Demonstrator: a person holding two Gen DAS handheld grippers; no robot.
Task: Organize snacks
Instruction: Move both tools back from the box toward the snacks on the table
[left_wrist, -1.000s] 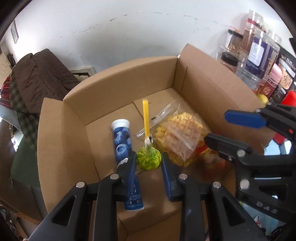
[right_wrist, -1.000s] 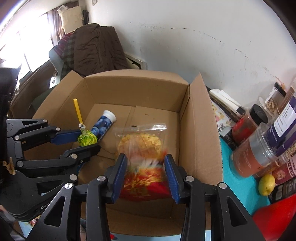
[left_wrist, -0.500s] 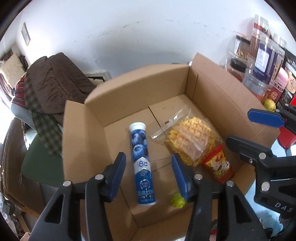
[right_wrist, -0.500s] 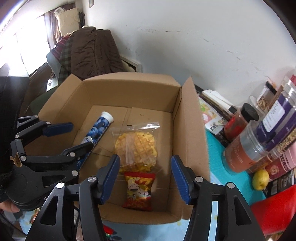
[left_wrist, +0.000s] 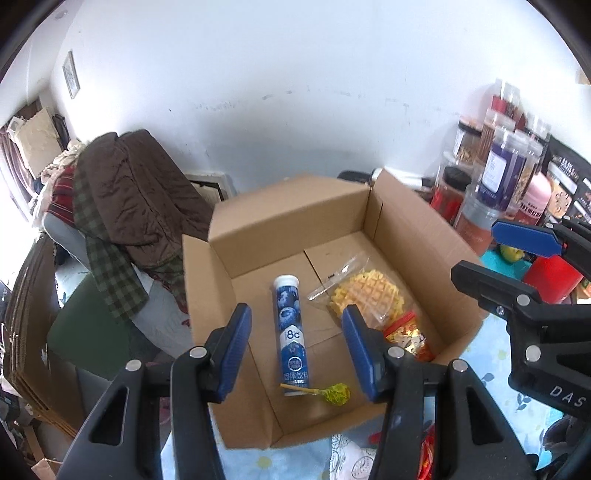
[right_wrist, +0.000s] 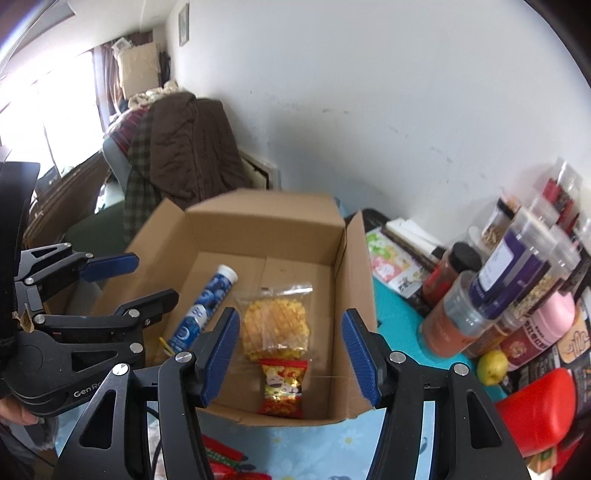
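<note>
A white wall backs a table with a pale blue flowered cloth (right_wrist: 325, 443), and on it sits one open cardboard box (left_wrist: 295, 218) holding four snacks: a blue drink-tablet tube (left_wrist: 290, 325), a bagged waffle (left_wrist: 369, 295), a small red snack packet (right_wrist: 282, 387) just below the waffle, and a green lollipop (left_wrist: 334, 393) lying at the tube's near end.

Two grippers hang above the box's near edge. The left gripper (left_wrist: 295, 354) has its jaws parted and empty, the tube seen between them far below. The right gripper (right_wrist: 291, 358) is likewise parted, gripping nothing.

The right view shows the cluster of jars (right_wrist: 509, 288), a lemon (right_wrist: 491, 362) and a red container (right_wrist: 535, 406) beside the box's right wall; the left view shows the whole lollipop, of which the right catches only the stick.

The box's back half is bare cardboard, its flaps standing upright. A chair heaped with brown clothing (left_wrist: 125, 206) stands beyond its left side.
</note>
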